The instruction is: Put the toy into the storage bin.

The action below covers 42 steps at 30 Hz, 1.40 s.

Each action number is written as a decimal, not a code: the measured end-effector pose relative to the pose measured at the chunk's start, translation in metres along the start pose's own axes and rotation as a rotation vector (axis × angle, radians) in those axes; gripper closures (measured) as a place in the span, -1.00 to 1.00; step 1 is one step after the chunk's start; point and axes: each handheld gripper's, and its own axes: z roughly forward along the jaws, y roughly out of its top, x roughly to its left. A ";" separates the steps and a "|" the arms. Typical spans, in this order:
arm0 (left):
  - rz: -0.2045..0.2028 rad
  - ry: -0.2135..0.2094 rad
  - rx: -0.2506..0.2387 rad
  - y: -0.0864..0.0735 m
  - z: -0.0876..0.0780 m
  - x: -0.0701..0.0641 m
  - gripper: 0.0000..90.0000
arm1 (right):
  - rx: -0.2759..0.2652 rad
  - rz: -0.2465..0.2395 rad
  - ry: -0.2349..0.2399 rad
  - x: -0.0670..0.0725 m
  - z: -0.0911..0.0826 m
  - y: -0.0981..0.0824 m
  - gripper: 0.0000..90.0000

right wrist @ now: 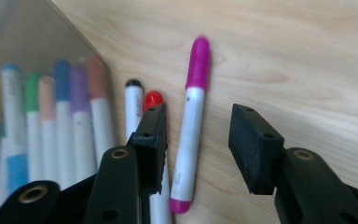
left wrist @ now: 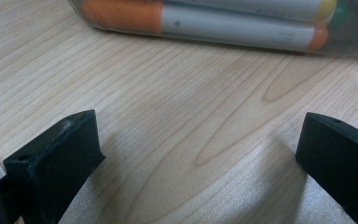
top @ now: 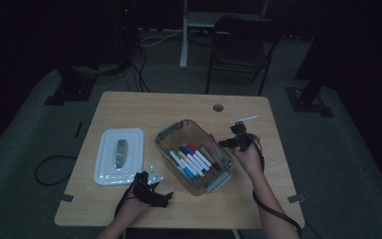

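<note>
magenta marker (right wrist: 192, 122) lies on the table between the right fingers (right wrist: 154, 135), untouched.

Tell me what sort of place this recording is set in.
Probably a dim lab or office room set up for recording: a wooden table on grey carpet, a folding chair behind it, and cables trailing across the floor.

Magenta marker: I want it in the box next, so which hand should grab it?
Right. The right gripper already straddles the magenta marker with open jaws; the left gripper rests open over bare table.
</note>
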 end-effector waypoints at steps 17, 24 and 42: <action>0.000 0.000 -0.001 0.000 0.000 0.000 -0.99 | 0.075 -0.051 -0.113 -0.006 0.033 -0.007 0.68; 0.000 0.000 0.000 0.000 0.000 0.000 -0.99 | 0.052 0.016 -0.086 -0.013 0.019 -0.007 0.69; 0.000 0.000 0.000 0.000 0.000 0.000 -0.99 | -0.116 -0.027 -0.013 0.019 -0.077 0.007 0.69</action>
